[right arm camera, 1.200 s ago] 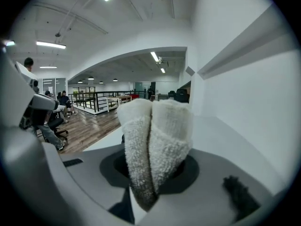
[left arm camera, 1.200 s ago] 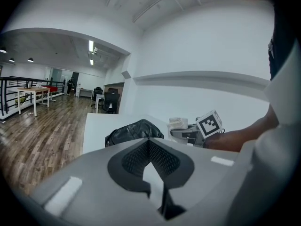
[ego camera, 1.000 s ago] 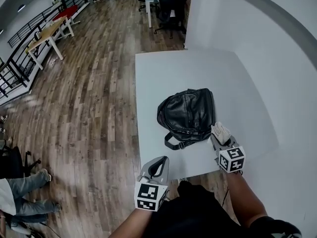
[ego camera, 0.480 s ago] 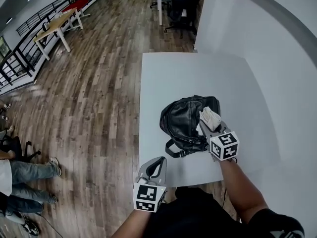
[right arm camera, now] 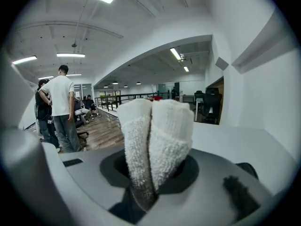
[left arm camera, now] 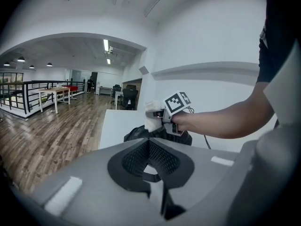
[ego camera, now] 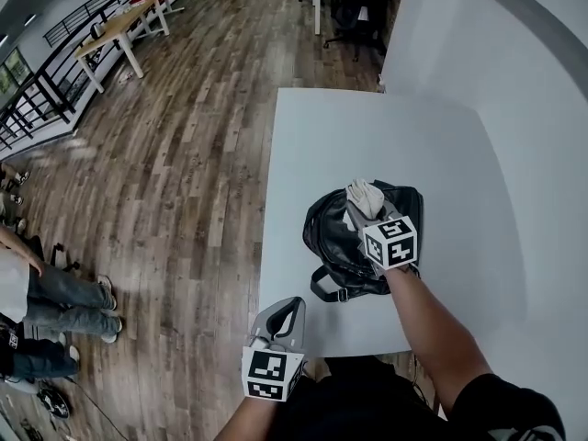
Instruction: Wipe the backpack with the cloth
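- Far left of the head view: legs of people (ego camera: pixel 57 294) on the wood floor (ego camera: pixel 184 154), well apart from the worktop.
- Upper left: a light wooden table (ego camera: pixel 118 31) beside a black railing (ego camera: pixel 41 108).
- Low centre-left, off the near edge of the worktop (ego camera: pixel 367 131): left gripper (ego camera: pixel 288 309), raised in the air, touching nothing. Jaws clenched together, nothing between them.
- White worktop, bare apart from the backpack.
- Right of centre on the worktop: black backpack (ego camera: pixel 342 246), lying flat, with a strap loop (ego camera: pixel 322 289) trailing toward the near edge.
- Over the far top part of the backpack: right gripper (ego camera: pixel 361 211), marker cube up, forearm reaching in from the lower right.
- Jaws of the right gripper grasping the white cloth (ego camera: pixel 366 197), folded double into two thick rolls side by side, sticking out past the jaw tips.
- In the left gripper view, cloth hanging just above the dark bag; contact between them not clear.
- Top of the head view, beyond the worktop: black office chairs (ego camera: pixel 363 7).
- Far right: plain white wall (ego camera: pixel 524 90), just beside the worktop's right edge.
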{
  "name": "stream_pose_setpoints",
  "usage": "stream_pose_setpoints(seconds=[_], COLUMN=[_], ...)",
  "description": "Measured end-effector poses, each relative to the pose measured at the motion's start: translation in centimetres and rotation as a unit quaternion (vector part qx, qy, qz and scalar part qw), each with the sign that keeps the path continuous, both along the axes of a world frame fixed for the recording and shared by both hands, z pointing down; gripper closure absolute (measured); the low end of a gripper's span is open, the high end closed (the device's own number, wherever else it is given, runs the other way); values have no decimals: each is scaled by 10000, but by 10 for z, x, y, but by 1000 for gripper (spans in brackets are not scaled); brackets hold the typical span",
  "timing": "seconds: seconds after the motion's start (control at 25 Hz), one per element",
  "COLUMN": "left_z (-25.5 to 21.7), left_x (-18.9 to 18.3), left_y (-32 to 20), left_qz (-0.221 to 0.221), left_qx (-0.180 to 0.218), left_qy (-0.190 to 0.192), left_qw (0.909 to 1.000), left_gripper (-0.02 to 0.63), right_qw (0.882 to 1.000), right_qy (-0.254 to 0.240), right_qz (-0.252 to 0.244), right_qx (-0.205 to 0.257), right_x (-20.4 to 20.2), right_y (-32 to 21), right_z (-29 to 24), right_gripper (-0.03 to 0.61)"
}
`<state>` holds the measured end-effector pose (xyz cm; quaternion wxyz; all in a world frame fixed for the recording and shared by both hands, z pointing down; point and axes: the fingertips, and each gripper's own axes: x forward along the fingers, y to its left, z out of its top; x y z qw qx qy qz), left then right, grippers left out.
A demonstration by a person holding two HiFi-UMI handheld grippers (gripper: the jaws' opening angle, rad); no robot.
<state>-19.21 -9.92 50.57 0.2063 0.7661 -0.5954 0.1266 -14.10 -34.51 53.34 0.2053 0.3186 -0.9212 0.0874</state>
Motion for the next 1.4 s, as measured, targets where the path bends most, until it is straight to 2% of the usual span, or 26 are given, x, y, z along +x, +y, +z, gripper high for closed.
stream_pose_setpoints(seconds=[0.32, 0.56, 0.96, 1.4], left_z=[16, 20, 25, 17], left_x=[3, -3, 6, 26], left_y=[-8, -17, -33, -42], left_qz=[-116, -219, -121, 271], left_qx=[-188, -229, -211, -145], left_qy=[4, 24, 101, 119], left_qw=[9998, 9995, 9997, 9995], left_gripper=[607, 607, 607, 607], right_qw=[9990, 9981, 9984, 9987], right_qy=[107, 214, 368, 478], right_qz=[-435, -581, -421, 3], right_qx=[-42, -37, 44, 176], right_x=[-46, -56, -30, 16], right_y=[-18, -25, -41, -52], right_z=[22, 26, 27, 10], right_gripper=[480, 480, 480, 480])
